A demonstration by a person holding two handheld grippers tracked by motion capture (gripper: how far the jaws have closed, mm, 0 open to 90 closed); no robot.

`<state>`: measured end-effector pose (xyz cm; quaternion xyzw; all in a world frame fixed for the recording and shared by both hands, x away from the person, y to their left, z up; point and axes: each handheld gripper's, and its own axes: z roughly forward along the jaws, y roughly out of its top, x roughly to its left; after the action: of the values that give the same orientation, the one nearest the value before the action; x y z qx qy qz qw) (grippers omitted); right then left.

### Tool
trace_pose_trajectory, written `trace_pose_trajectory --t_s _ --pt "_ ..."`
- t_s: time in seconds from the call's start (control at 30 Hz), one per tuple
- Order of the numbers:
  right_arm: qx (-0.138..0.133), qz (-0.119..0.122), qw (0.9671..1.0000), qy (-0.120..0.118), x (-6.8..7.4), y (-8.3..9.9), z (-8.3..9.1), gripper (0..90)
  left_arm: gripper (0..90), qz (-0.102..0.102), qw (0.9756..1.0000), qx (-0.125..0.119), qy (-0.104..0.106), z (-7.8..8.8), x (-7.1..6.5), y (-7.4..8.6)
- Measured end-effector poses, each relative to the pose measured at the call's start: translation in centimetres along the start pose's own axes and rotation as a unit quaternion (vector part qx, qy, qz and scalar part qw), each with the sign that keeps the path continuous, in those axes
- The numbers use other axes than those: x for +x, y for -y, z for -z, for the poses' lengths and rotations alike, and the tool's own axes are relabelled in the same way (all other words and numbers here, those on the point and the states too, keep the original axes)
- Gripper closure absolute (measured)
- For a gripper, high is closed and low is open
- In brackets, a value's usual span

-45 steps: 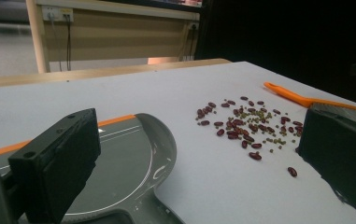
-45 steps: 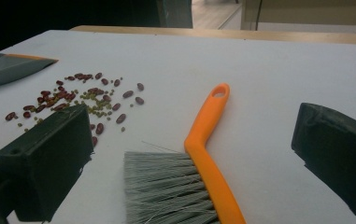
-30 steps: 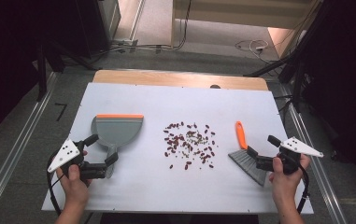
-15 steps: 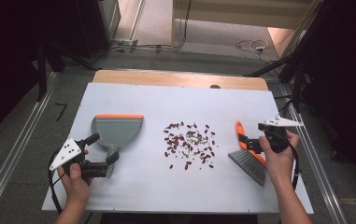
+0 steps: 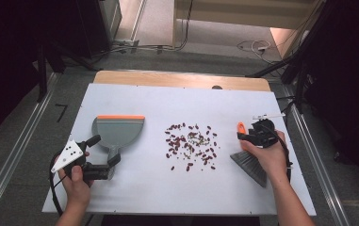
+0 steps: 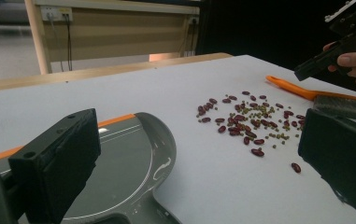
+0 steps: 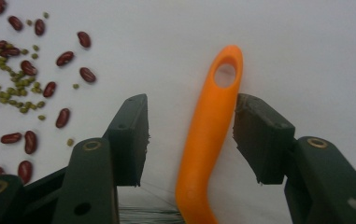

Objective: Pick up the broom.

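A grey dustpan point(image 5: 118, 131) with an orange front edge lies left of centre on the white table. My left gripper point(image 5: 105, 149) is open, one jaw on each side of the pan's handle. In the left gripper view the pan point(image 6: 119, 163) sits low between the wide jaws. Red and green beans point(image 5: 190, 146) are scattered mid-table. A brush with an orange handle point(image 7: 208, 126) and grey bristles point(image 5: 251, 164) lies at the right. My right gripper point(image 7: 192, 133) is open and points down over the handle, a jaw on each side; its right jaw is very close to it.
The white table top point(image 5: 177, 101) has bare room behind and in front of the beans. A wooden board edge point(image 5: 182, 79) runs along its far side. Black cables trail from both grippers, and metal rails flank the table on the floor.
My right gripper has swung from the table's right edge in over the brush's orange handle and now straddles it. The left gripper has hardly moved.
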<state>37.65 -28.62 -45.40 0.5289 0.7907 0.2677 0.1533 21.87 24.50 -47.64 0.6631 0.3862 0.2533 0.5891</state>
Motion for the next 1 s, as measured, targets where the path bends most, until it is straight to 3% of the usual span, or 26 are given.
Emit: trace_pose_trajectory --t_s 0.2,0.27,0.3,0.43,0.77,1.0 --pt "0.028 0.001 0.9995 0.015 0.0 0.0 -0.8 50.9 0.2 0.000 1.0000 0.000 -0.004 0.0 -0.1 0.0" --pt "0.048 0.022 0.9983 0.024 -0.1 0.2 -1.3 54.0 0.2 -0.002 1.0000 0.002 -0.003 -0.1 -0.2 0.0" --pt "0.053 0.020 0.9980 0.028 -0.1 0.2 -1.4 55.7 0.2 -0.002 1.0000 0.003 -0.003 -0.1 -0.2 0.0" --pt "0.067 -0.007 0.9975 0.023 0.0 0.4 -1.7 56.2 0.2 -0.002 1.0000 0.003 -0.002 -0.2 -0.2 0.1" --pt "0.084 -0.019 0.9951 0.049 0.4 0.5 -2.4 58.1 0.2 -0.007 0.9999 0.008 0.000 -0.4 -0.3 0.1" --pt "0.100 -0.061 0.9917 0.052 0.3 0.0 -2.6 62.5 0.3 -0.012 0.9998 0.010 0.009 -0.7 -0.8 0.0"
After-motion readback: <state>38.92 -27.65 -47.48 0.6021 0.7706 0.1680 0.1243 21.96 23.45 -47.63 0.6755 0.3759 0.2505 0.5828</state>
